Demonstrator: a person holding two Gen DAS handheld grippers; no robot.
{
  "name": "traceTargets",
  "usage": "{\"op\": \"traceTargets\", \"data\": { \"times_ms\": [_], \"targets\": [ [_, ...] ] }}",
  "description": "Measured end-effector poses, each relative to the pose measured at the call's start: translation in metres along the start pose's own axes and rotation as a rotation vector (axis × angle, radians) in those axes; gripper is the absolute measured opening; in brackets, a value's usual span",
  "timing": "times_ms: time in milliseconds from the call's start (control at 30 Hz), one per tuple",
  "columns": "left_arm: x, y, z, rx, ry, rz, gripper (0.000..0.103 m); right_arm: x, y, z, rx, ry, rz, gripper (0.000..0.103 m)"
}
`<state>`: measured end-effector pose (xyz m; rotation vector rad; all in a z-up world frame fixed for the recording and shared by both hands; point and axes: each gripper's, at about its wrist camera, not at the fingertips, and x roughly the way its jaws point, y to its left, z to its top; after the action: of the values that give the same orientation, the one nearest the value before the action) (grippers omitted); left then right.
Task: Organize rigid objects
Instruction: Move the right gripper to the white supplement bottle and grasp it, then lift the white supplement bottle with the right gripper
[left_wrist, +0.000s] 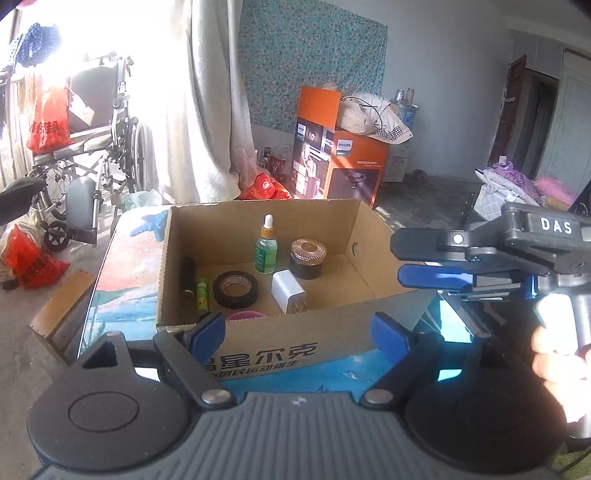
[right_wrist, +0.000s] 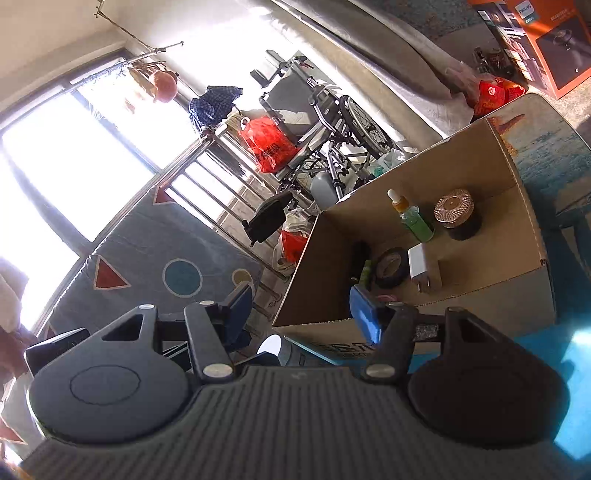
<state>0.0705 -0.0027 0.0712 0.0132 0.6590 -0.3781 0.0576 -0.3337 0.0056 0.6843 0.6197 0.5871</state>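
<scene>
Left wrist view: an open cardboard box (left_wrist: 266, 332) is seen standing on a table (left_wrist: 122, 280) with a blue printed top. Inside the box, a dropper bottle (left_wrist: 265, 246) with green liquid stands upright toward the back, and a dark jar with a ribbed gold lid (left_wrist: 307, 258) stands just beside it to the right. A roll of black tape (left_wrist: 235, 289) lies flat in front of the bottle, and a white plug adapter (left_wrist: 288, 290) lies to its right, prongs toward the near wall. A dark cylinder (left_wrist: 187, 275) and a small green tube (left_wrist: 202, 293) lie side by side along the left wall. A pink round item (left_wrist: 245, 315) is partly hidden behind the near wall. The left tongs (left_wrist: 299, 332) are held apart before the near wall of the box, and nothing is gripped. The right tongs (left_wrist: 432, 263) are seen at the right edge of the box, held in a hand (left_wrist: 557, 358); the blue pads are apart and hold nothing.

Right wrist view: the same box (right_wrist: 480, 302) is seen tilted, with the bottle (right_wrist: 413, 218), the jar (right_wrist: 456, 214), the tape (right_wrist: 391, 266) and the adapter (right_wrist: 421, 266) inside. The right tongs (right_wrist: 306, 310) are spread apart at the near corner of the box, one pad above the box rim and the other outside it, with nothing between them. A wheelchair (right_wrist: 325, 122) stands by the window beyond.
</scene>
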Motion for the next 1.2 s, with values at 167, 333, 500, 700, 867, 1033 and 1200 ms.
{"op": "traceTargets", "data": {
  "times_ms": [167, 333, 500, 700, 867, 1033, 1200],
  "targets": [
    [-0.005, 0.018, -0.018, -0.025, -0.01, 0.064, 0.087, 0.035, 0.002, -0.026, 0.036, 0.097, -0.002, 0.059],
    [0.002, 0.041, -0.03, -0.049, -0.011, 0.132, 0.087, 0.073, 0.016, -0.034, 0.02, 0.163, 0.011, 0.058],
    [0.016, 0.057, -0.04, -0.064, -0.001, 0.166, 0.087, 0.1, 0.028, -0.04, 0.002, 0.209, 0.015, 0.055],
    [0.039, 0.074, -0.049, -0.072, 0.02, 0.183, 0.087, 0.134, 0.039, -0.045, -0.015, 0.248, 0.006, 0.05],
    [0.056, 0.082, -0.052, -0.078, 0.039, 0.185, 0.08, 0.16, 0.038, -0.047, -0.011, 0.277, 0.002, 0.045],
    [0.063, 0.086, -0.056, -0.101, 0.055, 0.169, 0.058, 0.177, 0.04, -0.051, -0.012, 0.301, 0.006, 0.038],
    [0.06, 0.081, -0.058, -0.089, 0.044, 0.183, 0.055, 0.178, 0.041, -0.053, -0.014, 0.306, 0.008, 0.036]
  ]
}}
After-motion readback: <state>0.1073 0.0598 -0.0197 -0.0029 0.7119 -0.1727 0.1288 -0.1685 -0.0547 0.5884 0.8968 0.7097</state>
